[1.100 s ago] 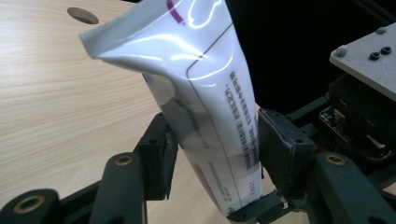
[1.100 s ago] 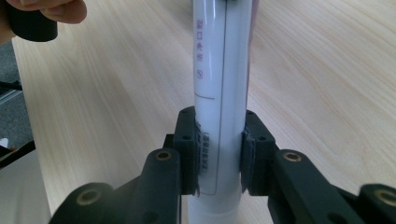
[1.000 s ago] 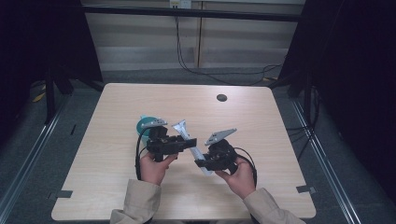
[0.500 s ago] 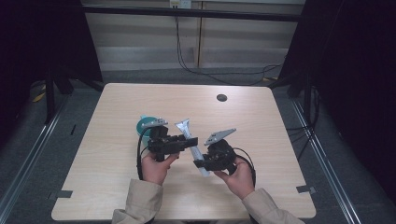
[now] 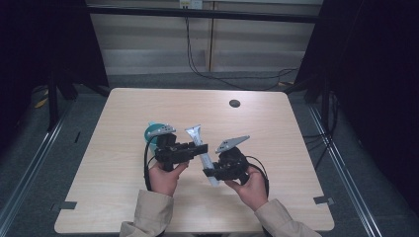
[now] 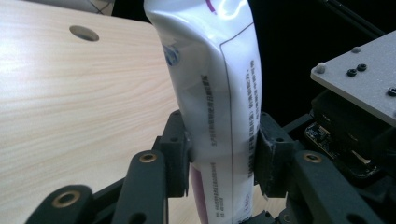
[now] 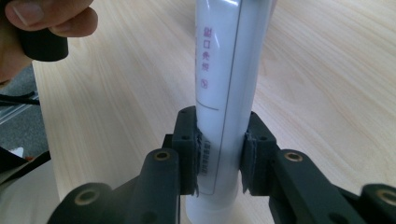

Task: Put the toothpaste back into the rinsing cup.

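The white tube (image 5: 202, 153) is held just above the table (image 5: 123, 197), clamped by both tools at once. The left tool (image 6: 219, 158) is shut on its middle, the right tool (image 7: 219, 154) near the cap end, so the long axis runs straight from one to the other.

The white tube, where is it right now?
In the high view, the white tube is mid-table, clamped between the left gripper and the right gripper.

Up high, the fixed camera looks forward and down across the whole worktop (image 5: 123, 148), forearms coming in at the bottom edge. Left gripper view sits right behind its own jaws, tight on the white tube (image 6: 219, 93), wood grain beyond. Right gripper view, just as close, looks along that same tube (image 7: 229, 93). All three share tube and worktop.
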